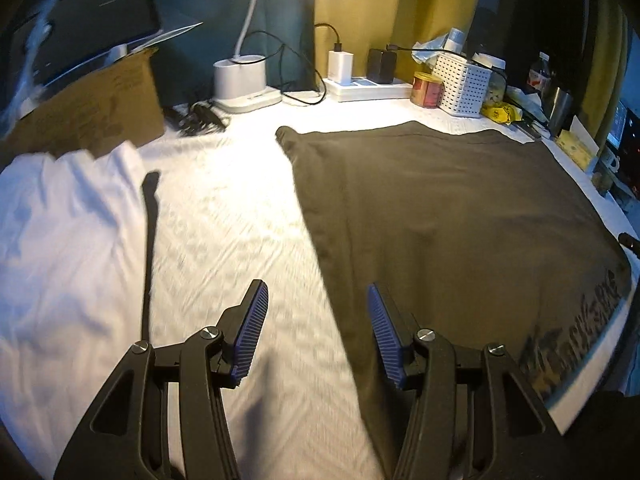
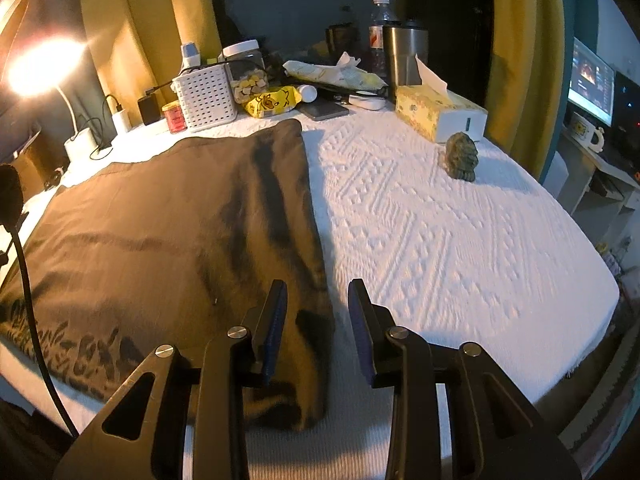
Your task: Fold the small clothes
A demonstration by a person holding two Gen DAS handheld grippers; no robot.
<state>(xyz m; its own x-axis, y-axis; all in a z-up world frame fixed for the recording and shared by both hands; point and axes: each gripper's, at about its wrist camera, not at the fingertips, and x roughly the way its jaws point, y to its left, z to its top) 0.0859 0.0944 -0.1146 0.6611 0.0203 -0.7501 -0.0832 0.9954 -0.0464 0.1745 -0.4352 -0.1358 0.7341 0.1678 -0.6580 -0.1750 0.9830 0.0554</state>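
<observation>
A dark brown garment (image 1: 452,216) with a print near its near edge lies flat on the white textured table cover (image 1: 224,208). My left gripper (image 1: 318,300) is open and empty, hovering over the garment's left edge. In the right wrist view the same garment (image 2: 168,232) has its right side folded in as a thick band. My right gripper (image 2: 318,300) is open and empty, straddling that folded right edge near the front. A white garment (image 1: 68,240) lies at the left of the table.
A cardboard box (image 1: 88,112), lamp base (image 1: 244,84), power strip with chargers (image 1: 368,84), white basket (image 1: 460,84) and a red tin line the back. In the right wrist view a tissue box (image 2: 440,116) and a small green figurine (image 2: 462,156) stand at the right.
</observation>
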